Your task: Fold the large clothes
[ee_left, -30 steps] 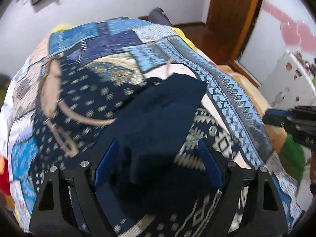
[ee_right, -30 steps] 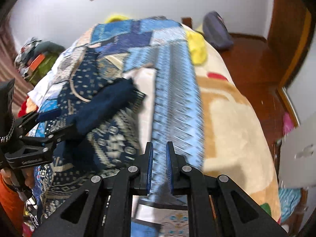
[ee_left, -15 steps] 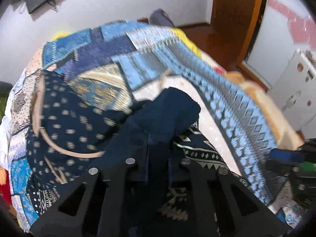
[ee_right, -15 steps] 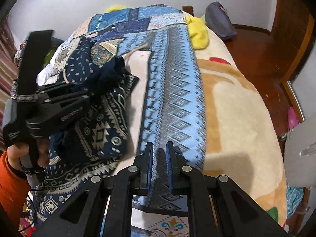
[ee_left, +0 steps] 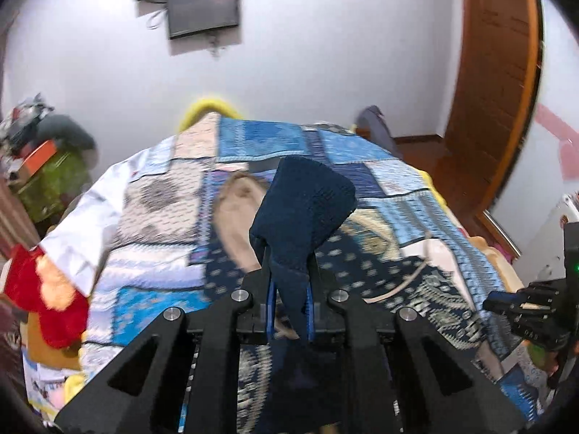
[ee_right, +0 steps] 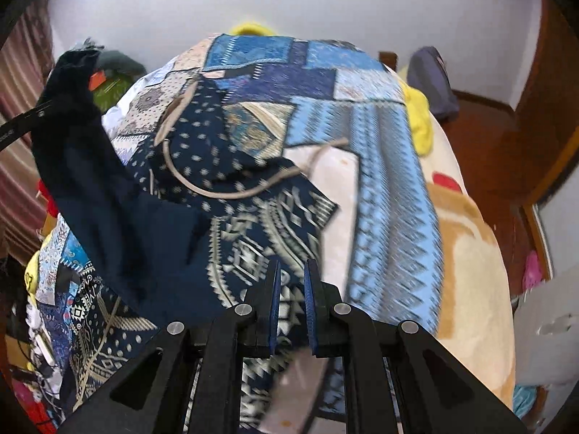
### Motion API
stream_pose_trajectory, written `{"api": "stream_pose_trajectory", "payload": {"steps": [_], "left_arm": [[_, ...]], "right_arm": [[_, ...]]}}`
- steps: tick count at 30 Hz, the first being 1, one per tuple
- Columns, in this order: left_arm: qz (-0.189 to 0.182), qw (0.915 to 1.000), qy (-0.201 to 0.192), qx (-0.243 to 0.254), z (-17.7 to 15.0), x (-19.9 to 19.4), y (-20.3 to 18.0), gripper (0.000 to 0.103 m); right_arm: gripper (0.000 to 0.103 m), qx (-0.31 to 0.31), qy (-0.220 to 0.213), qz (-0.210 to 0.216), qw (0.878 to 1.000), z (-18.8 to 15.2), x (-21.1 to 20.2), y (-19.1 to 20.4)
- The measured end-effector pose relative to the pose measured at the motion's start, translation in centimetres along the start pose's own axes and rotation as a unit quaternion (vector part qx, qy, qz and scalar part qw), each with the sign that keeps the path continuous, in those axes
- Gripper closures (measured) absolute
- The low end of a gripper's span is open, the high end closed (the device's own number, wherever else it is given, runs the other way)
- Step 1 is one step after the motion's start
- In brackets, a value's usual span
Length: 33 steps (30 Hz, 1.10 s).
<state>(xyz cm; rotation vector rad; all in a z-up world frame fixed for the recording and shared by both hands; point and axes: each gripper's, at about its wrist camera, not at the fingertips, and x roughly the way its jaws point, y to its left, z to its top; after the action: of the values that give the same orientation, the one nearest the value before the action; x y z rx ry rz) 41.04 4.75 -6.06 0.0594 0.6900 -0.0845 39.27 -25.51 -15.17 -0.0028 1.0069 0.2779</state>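
A large patchwork garment (ee_left: pixel 362 166) in blue, navy and cream prints lies spread over the bed, with a beige cord (ee_right: pixel 217 190) across it. My left gripper (ee_left: pixel 289 289) is shut on a plain navy fold of the garment (ee_left: pixel 304 209), which bunches above the pads. In the right wrist view that navy fold (ee_right: pixel 108 199) rises as a raised sheet to the upper left. My right gripper (ee_right: pixel 291 285) is shut with nothing between its pads, hovering over the navy geometric print (ee_right: pixel 260 238). It also shows at the right edge as my right gripper (ee_left: pixel 506 303).
A cream blanket (ee_right: pixel 470 253) covers the bed's right side, with a yellow cloth (ee_right: pixel 419 123) and a grey bag (ee_right: pixel 430 79) at the far end. A red plush (ee_left: pixel 47 289) and a pile of clutter (ee_left: pixel 47 166) sit at the left. A wooden door (ee_left: pixel 495 72) stands at the right.
My left gripper closed on the navy fold, then lifted it up and away, so the camera now faces the far wall. My right gripper shifted left from the blue band to the navy print.
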Motion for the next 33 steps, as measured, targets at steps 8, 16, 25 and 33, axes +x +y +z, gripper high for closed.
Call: {"api": "stream_pose_trajectory", "payload": {"steps": [8,16,25,33], "left_arm": [[0.029,0.9971,0.058,-0.038,-7.3,2.9,6.8,0.090],[0.025,0.9810,0.159,-0.108,-16.9,7.4,11.2,0.090],[0.013,0.9673,0.194,-0.162,-22.5,8.8,12.4,0.080],[0.005,0.9660,0.205,-0.157,-23.3,8.2,12.3,0.076]], "right_arm": [[0.094,-0.080,0.035,-0.042,0.995,1.0,4.4,5.8],[0.094,-0.168,0.063,-0.116,0.977,-1.4,8.9,8.3],[0.094,-0.182,0.059,-0.146,0.971,-1.8,8.5,8.4],[0.094,-0.181,0.050,-0.166,0.968,-2.5,7.6,7.3]]}}
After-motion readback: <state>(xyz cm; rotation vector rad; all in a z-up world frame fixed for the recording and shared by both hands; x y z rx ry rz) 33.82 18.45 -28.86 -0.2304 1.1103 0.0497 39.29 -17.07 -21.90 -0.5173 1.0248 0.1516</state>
